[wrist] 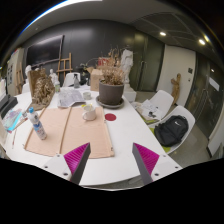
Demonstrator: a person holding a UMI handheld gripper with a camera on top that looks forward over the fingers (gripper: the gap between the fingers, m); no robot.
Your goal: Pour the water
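At the far left of the frame a plastic water bottle (37, 124) stands upright on a pale brown mat (48, 130) laid over the white worktop (115, 150), its cap on as far as can be told; upright and near the worktop's left side, it looks placed for an easy side grasp, and since the task is pouring water it is likely the source. Just right of it, near the middle of the frame, a small white cup (89, 112) sits on a second mat, well apart from the bottle, probably the vessel to fill. A small red disc (110, 117) lies on the bare worktop beside it. Behind, in the upper middle, a dark pot with a dried plant (111, 90) stands clear of the working area. To the right, beyond the worktop's edge, a white chair (158, 104) holds a black backpack (171, 130). At the bottom of the frame the gripper (111, 158) has its fingers spread wide with nothing between them, pink pads (76, 160) facing inward, held back and above the worktop, aimed between bottle and cup; judging from this, no grasp has begun.
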